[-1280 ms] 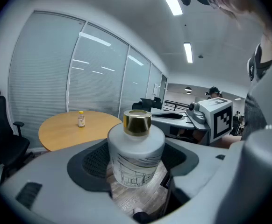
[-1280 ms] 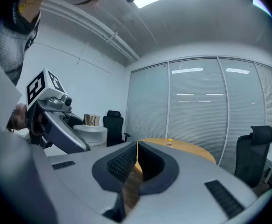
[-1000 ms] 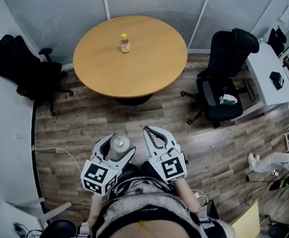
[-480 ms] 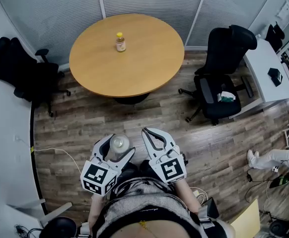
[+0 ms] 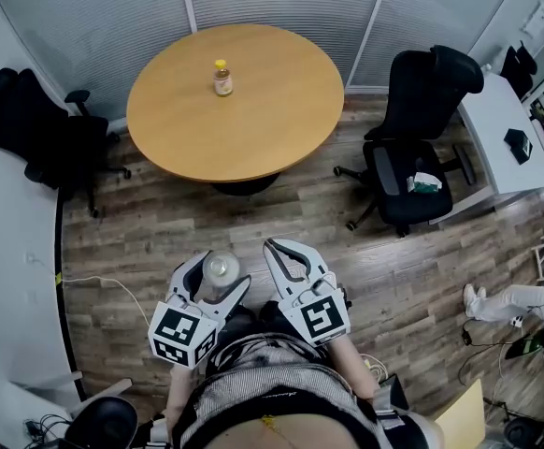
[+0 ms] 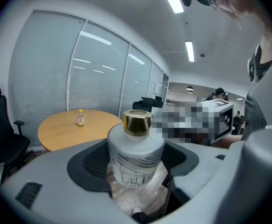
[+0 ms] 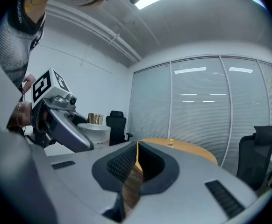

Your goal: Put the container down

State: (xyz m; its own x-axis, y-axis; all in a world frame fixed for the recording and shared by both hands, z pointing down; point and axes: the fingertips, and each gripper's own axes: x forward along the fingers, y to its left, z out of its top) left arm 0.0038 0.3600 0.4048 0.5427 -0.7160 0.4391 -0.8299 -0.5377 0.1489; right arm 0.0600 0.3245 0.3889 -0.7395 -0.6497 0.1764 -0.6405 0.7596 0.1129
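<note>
Little has moved: across the head views the round counter [image 5: 253,120] has drifted slightly left, while both grippers sit as before, close to the person's body. That reads as a small turn of the head, not an approach. The task is judged no further along; the container is not yet set down.

The left gripper [image 5: 218,279] has its jaws closed on the container [image 6: 137,155], a white bottle with a gold cap and a line drawing on its side. It is held upright over the wooden floor [image 5: 160,223], well short of the counter.

The right gripper [image 5: 289,255], just beside the left and equally short of the counter, has its jaws drawn together to a thin slit with nothing between them.

A small yellow-capped bottle [image 5: 222,79] stands on the far half of the counter; the near half is bare. One black chair [image 5: 412,176] stands to the counter's right and another [image 5: 38,129] to its left.

Not made out: the container's base, covered by the jaws in the head view, and the small bottle's label, too small to read.
</note>
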